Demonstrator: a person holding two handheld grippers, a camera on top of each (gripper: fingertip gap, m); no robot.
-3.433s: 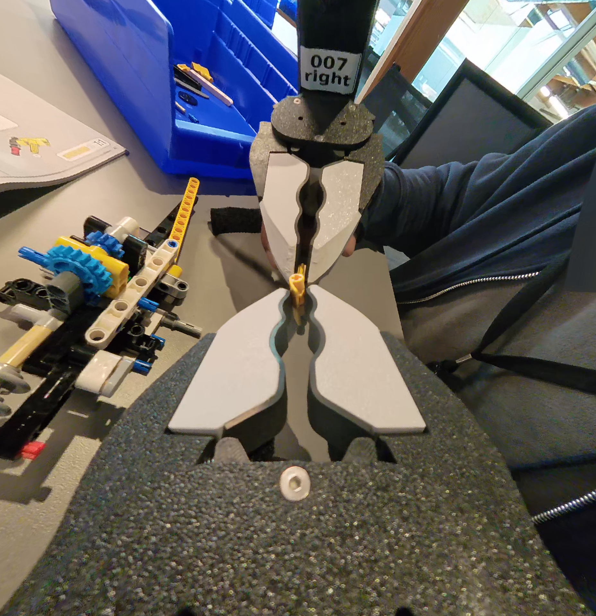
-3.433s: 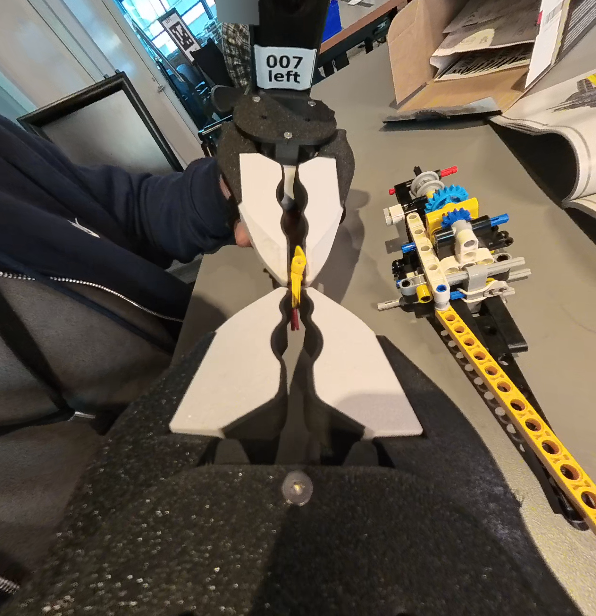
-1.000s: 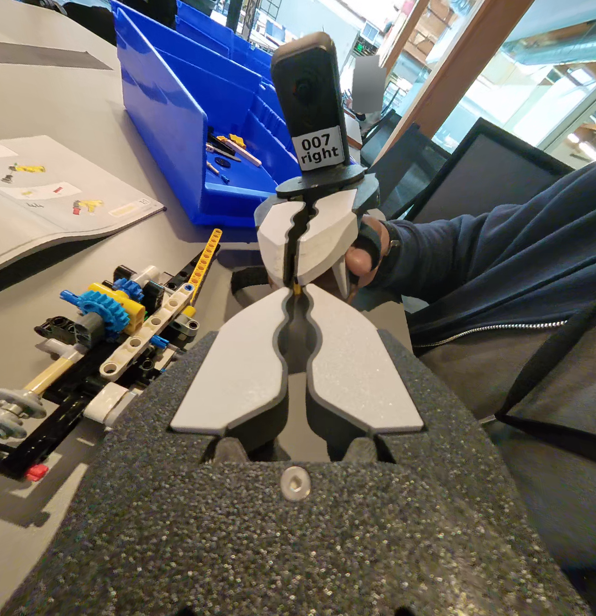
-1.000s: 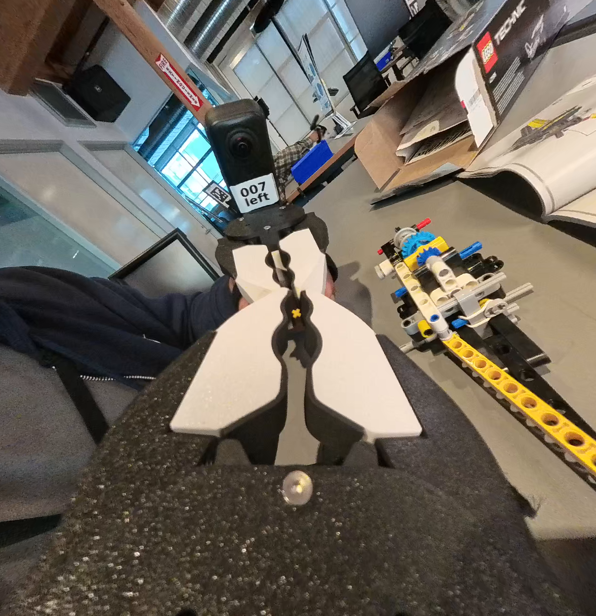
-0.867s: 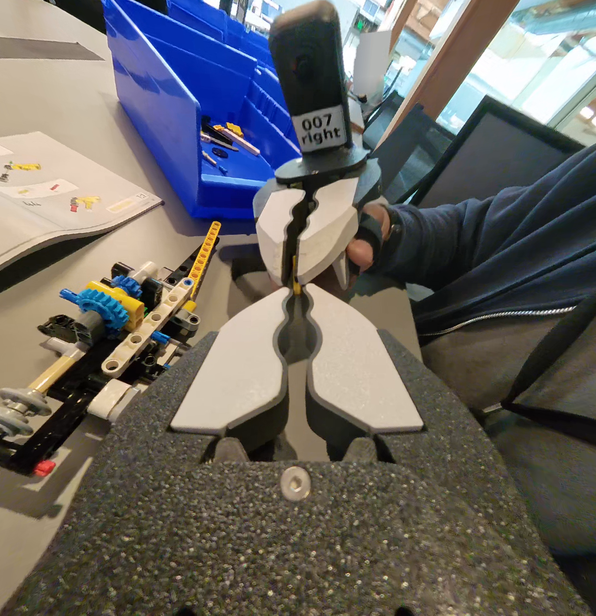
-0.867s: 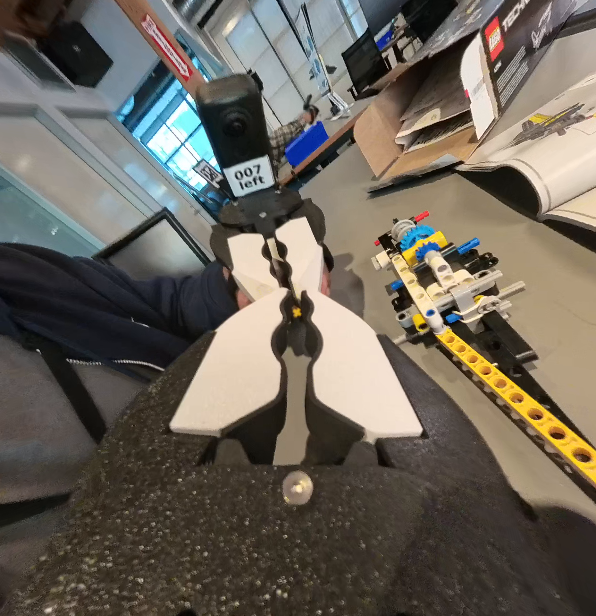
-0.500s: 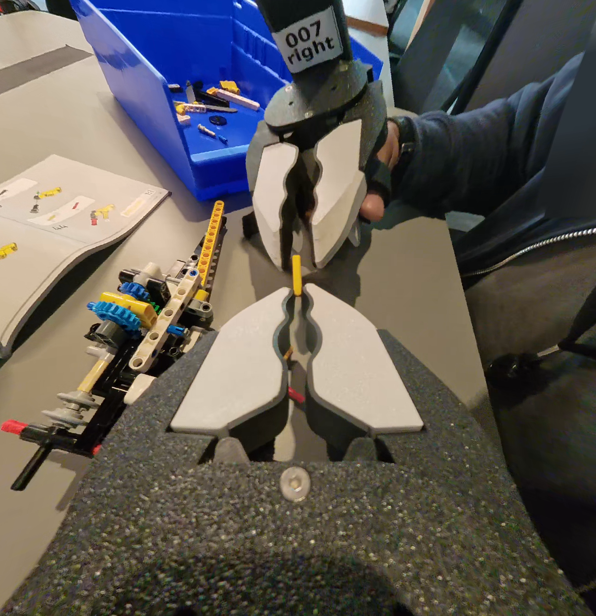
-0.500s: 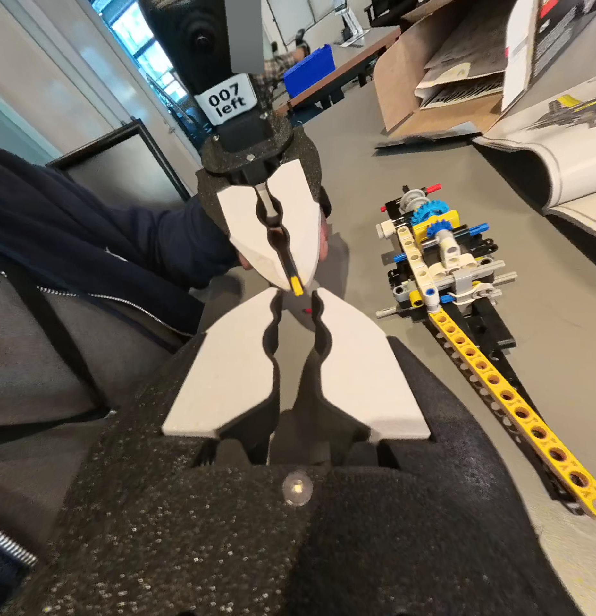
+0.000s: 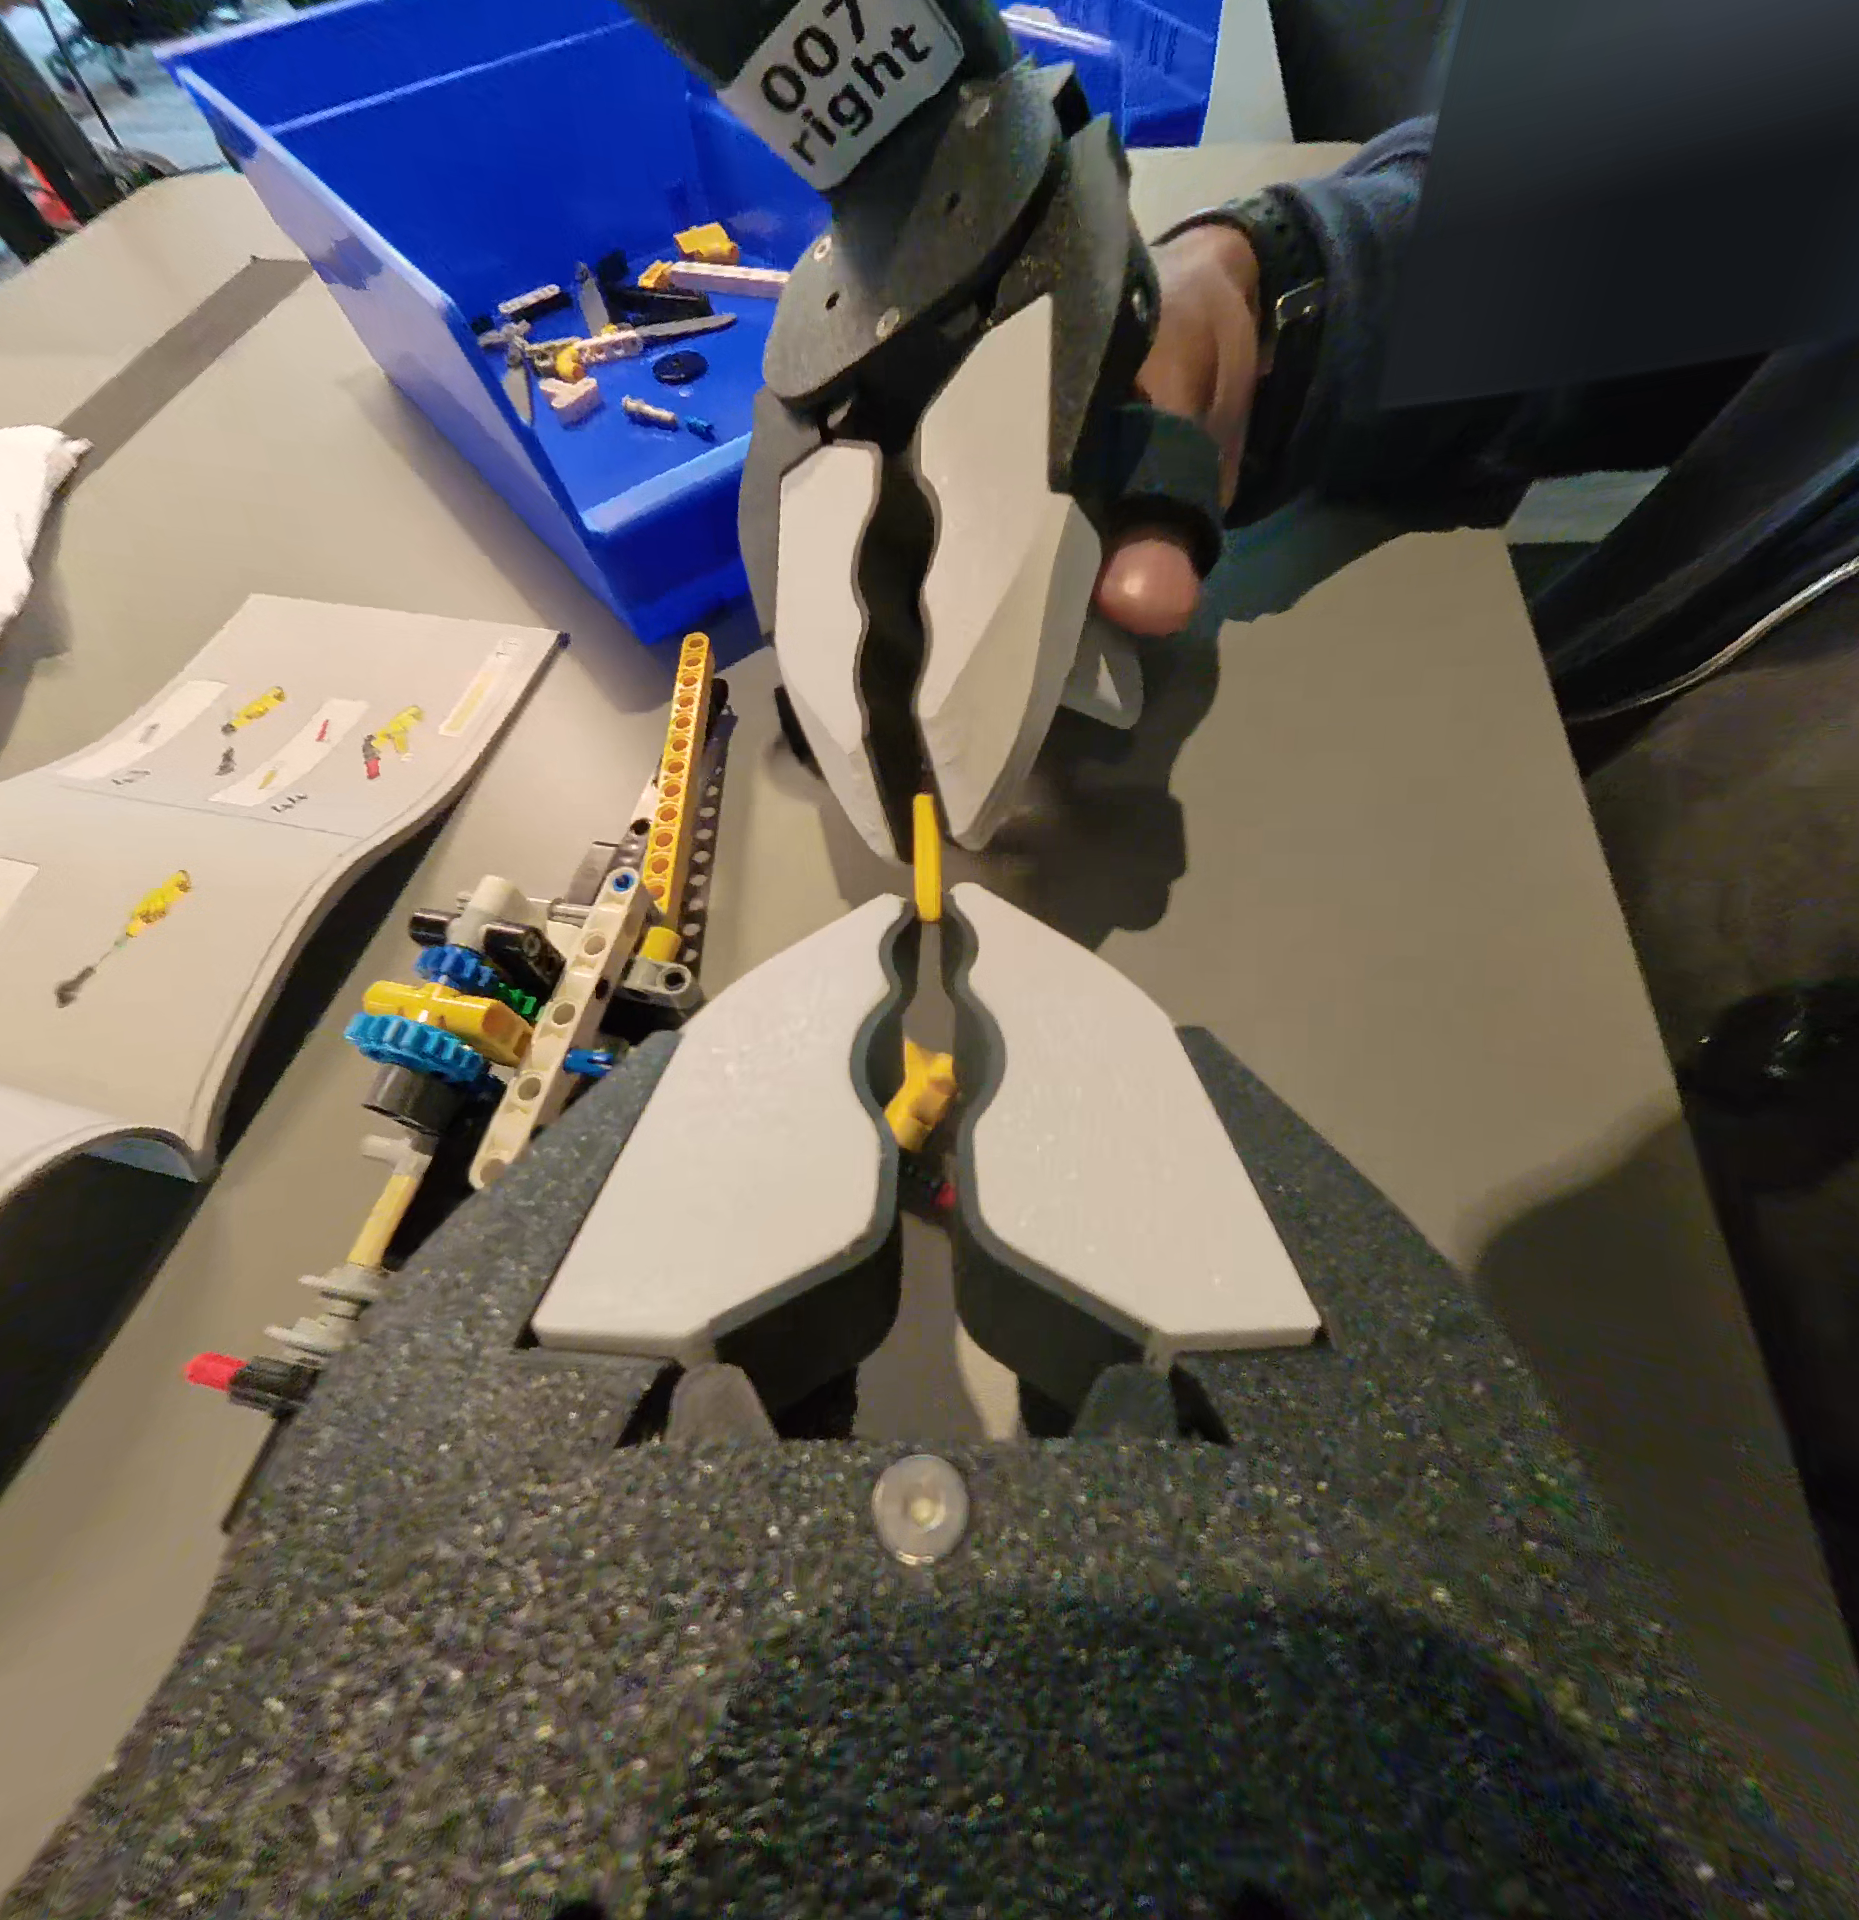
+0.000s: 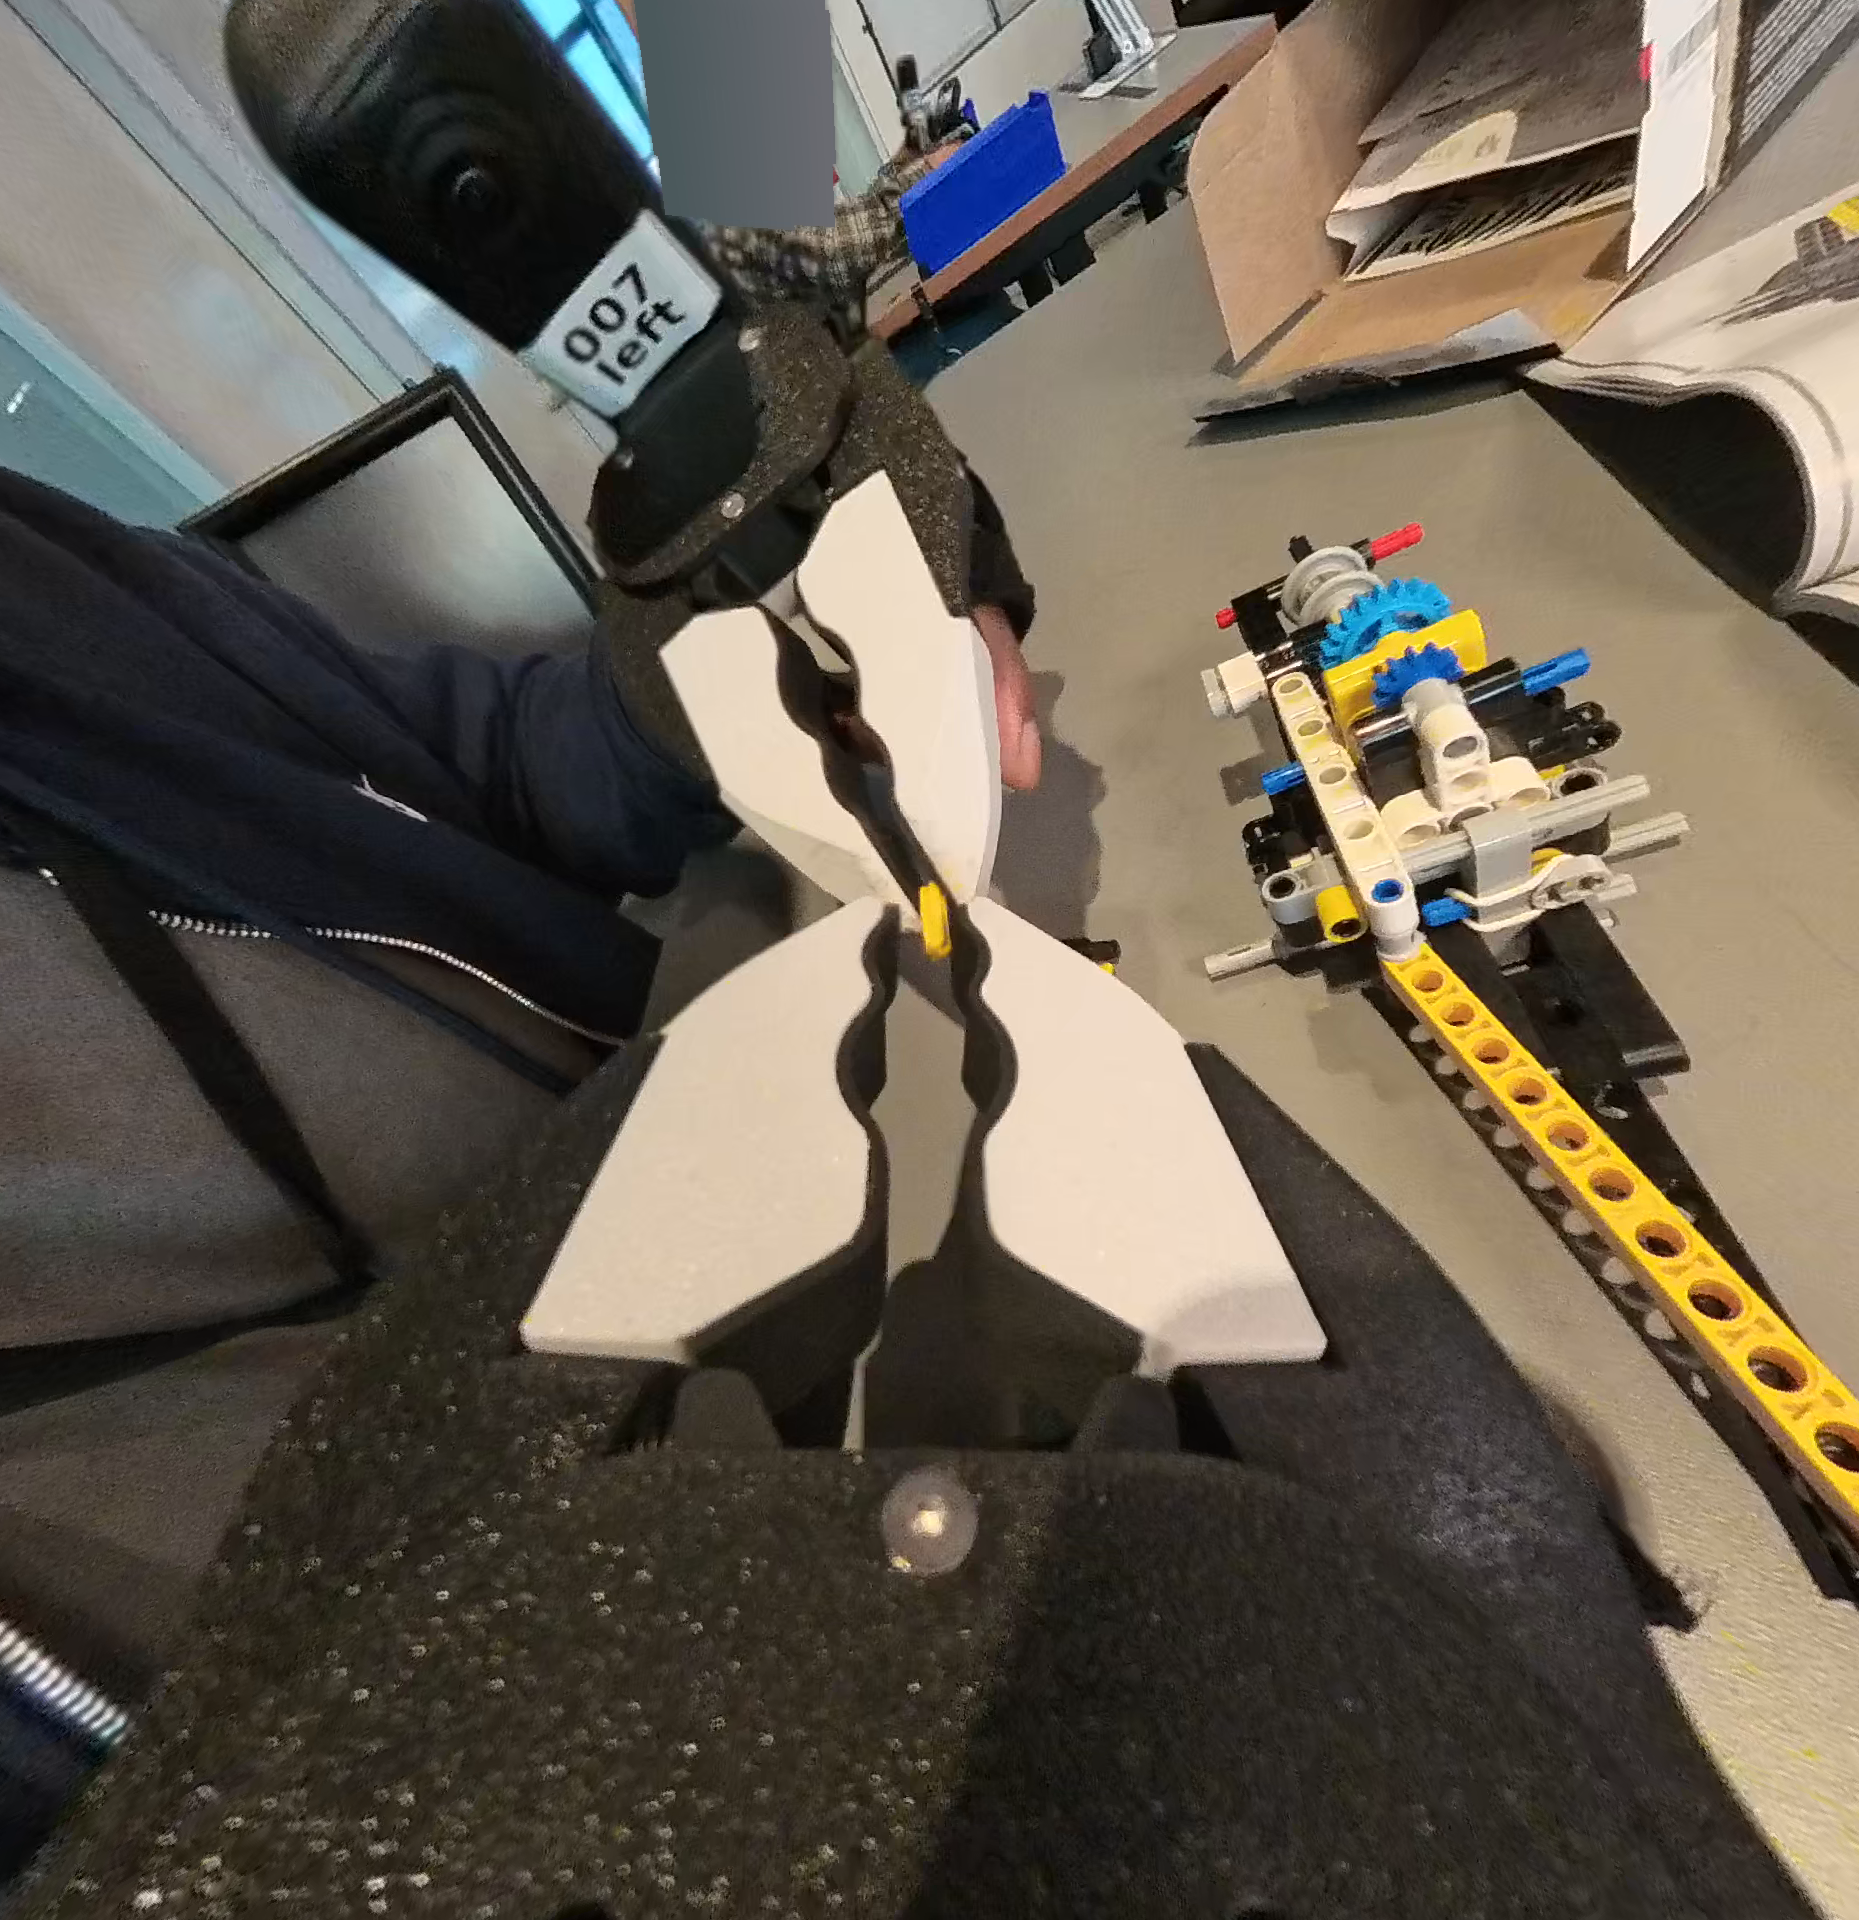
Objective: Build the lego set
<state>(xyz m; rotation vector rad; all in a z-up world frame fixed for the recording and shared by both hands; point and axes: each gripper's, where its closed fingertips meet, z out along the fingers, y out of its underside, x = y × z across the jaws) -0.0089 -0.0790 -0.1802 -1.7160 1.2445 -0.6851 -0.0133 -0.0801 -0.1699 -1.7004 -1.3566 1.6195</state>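
A thin yellow axle is pinched at the tips of the left gripper, its far end just inside the right gripper, whose jaws have parted narrowly since a second ago. A yellow connector sits half-hidden behind the left gripper's tips. The studded lego model lies to their left.
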